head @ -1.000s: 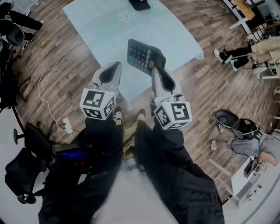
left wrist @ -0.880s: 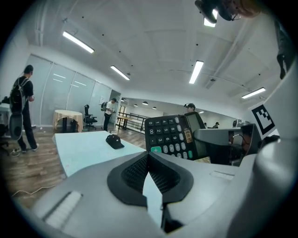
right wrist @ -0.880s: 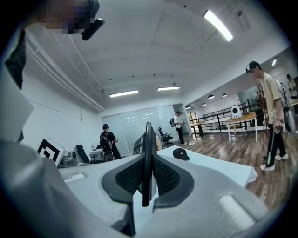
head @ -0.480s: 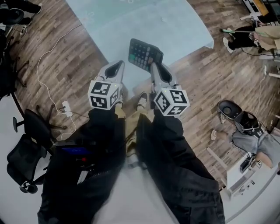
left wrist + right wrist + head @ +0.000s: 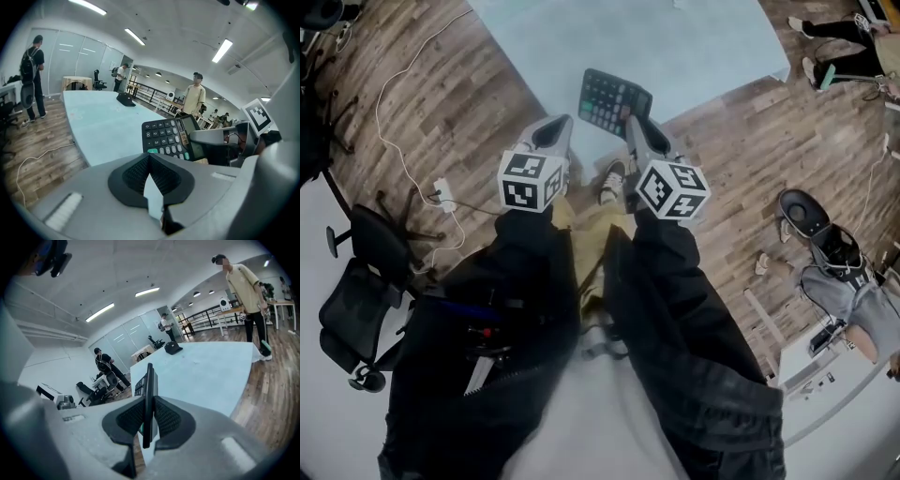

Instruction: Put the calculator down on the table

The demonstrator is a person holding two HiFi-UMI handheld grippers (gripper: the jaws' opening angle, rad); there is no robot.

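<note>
A black calculator (image 5: 614,101) with grey keys hangs over the near corner of the pale blue table (image 5: 694,47). My right gripper (image 5: 630,120) is shut on its near edge; in the right gripper view the calculator (image 5: 148,399) stands edge-on between the two black pads. The left gripper (image 5: 565,122) is beside it to the left, shut with nothing between its pads. In the left gripper view the calculator (image 5: 171,139) shows its keys and display, held by the right gripper's grey jaw, above the table (image 5: 103,126).
A black item (image 5: 125,99) lies at the table's far end. Wood floor with a white cable (image 5: 403,103) and office chairs (image 5: 366,281) lies to the left. People stand or sit round the room (image 5: 246,291). My own legs and shoes (image 5: 612,178) are below the grippers.
Both grippers have sunk toward the table with the calculator. The table corner has slid up the head view, and the calculator looks smaller and closer to the table top.
</note>
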